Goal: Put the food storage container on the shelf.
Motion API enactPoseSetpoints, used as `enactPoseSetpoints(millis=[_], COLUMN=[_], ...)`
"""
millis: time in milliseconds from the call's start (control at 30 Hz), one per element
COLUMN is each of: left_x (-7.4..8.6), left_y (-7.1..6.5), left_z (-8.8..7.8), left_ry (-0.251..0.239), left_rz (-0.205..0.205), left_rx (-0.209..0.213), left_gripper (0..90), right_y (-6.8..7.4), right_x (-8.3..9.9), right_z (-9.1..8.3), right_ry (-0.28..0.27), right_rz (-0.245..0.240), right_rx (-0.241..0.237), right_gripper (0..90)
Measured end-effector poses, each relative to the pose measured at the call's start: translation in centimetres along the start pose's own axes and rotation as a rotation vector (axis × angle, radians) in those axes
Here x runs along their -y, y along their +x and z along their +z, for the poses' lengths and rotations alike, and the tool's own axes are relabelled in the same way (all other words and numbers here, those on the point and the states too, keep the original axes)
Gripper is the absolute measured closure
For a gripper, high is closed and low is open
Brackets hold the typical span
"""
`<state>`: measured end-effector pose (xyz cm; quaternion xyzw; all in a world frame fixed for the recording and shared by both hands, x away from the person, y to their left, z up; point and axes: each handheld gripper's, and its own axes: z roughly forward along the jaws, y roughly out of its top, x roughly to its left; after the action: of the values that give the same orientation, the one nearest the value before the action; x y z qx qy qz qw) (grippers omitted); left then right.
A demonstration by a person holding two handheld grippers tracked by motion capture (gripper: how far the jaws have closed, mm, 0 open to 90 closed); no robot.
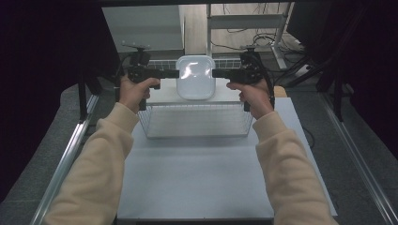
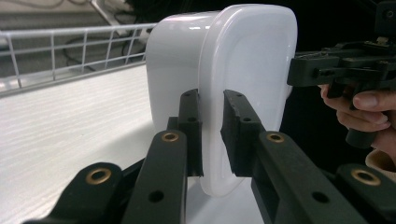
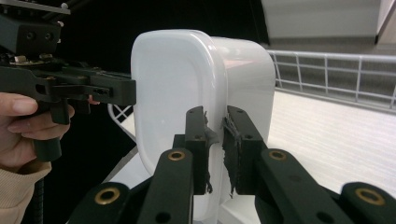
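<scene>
A white plastic container [image 1: 195, 77] with a rounded lid hangs between my two grippers, above a white wood-grain platform [image 1: 159, 97]. The left gripper [image 1: 177, 73] pinches the lid's rim from the left, and the right gripper [image 1: 213, 73] pinches it from the right. In the left gripper view the container [image 2: 224, 70] stands on edge with my left gripper [image 2: 212, 135] shut on its rim. The right gripper view shows the same container [image 3: 187, 84] with my right gripper [image 3: 215, 149] shut on the opposite rim. Whether the container touches the platform I cannot tell.
A wire basket [image 1: 195, 121] stands in front of the platform on a pale table board [image 1: 197, 173]. A low wire rail [image 2: 70, 46] runs along the platform's far side. Metal rails [image 1: 65, 154] flank the table, and dark curtains hang at both sides.
</scene>
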<state>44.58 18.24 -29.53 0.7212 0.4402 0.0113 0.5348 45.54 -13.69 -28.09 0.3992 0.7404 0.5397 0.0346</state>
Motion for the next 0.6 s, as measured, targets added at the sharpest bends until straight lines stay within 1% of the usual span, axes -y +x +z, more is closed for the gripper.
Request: enactPoseSetpoints(millis=[33,67,100,133,167,200,233,300,333,367,400,433,467,500,533,567,600], left_x=[-0.1,-0.3,-0.6,-1.2,-1.2,-1.8,-1.8,-2.3,-2.4,-2.6,-2.8,-2.8,-2.9,-2.9,-2.9,-2.9,-2.8], left_y=[0.3,0.7,0.9,1.3,1.3,1.6,1.6,1.9,2.2,2.5,3.0,3.0,3.4,3.4,3.7,4.1,4.8], left_z=[0.2,0.3,0.4,0.7,0.7,1.0,1.0,1.4,1.6,1.7,2.1,2.1,2.3,2.3,2.4,2.5,2.7], left_ry=[-0.008,-0.007,0.000,0.011,0.011,0.023,0.023,0.027,0.030,0.037,0.053,0.053,0.054,0.054,0.056,0.060,0.059], left_rz=[-0.019,-0.029,-0.037,-0.071,-0.071,-0.097,-0.097,-0.139,-0.162,-0.181,-0.200,-0.200,-0.224,-0.224,-0.240,-0.254,-0.290], left_rx=[0.008,0.014,0.014,0.012,0.012,0.006,0.006,0.002,0.005,0.006,0.007,0.007,0.018,0.018,0.026,0.034,0.057], left_gripper=[78.6,78.7,78.7,78.6,78.5,78.4,78.3,78.0,77.1,77.1,75.7,75.0,74.4,73.8,73.5,73.5,72.6], right_y=[-0.3,-0.9,-0.9,-1.3,-1.5,-1.6,-1.6,-2.0,-2.4,-2.4,-2.9,-3.2,-3.5,-3.5,-4.0,-4.0,-4.2], right_x=[-0.1,-0.5,-0.5,-1.0,-1.3,-1.7,-1.7,-2.2,-2.6,-2.6,-2.7,-2.8,-2.8,-2.8,-2.8,-2.8,-2.7], right_z=[0.3,0.7,0.7,1.1,1.3,1.5,1.5,2.1,2.7,2.7,3.2,3.5,3.7,3.7,4.1,4.1,4.4], right_ry=[0.011,0.014,0.014,0.030,0.040,0.051,0.051,0.061,0.069,0.069,0.076,0.078,0.080,0.080,0.076,0.076,0.070], right_rz=[0.009,0.040,0.040,0.061,0.076,0.092,0.092,0.114,0.136,0.136,0.175,0.196,0.215,0.215,0.241,0.241,0.256], right_rx=[0.002,-0.010,-0.010,-0.010,-0.010,-0.005,-0.005,0.013,0.026,0.026,0.031,0.033,0.035,0.035,0.030,0.030,0.026], right_gripper=[79.9,79.8,79.8,79.6,79.2,78.7,78.7,77.0,75.2,75.2,74.4,74.1,74.0,74.0,74.1,74.1,73.8])
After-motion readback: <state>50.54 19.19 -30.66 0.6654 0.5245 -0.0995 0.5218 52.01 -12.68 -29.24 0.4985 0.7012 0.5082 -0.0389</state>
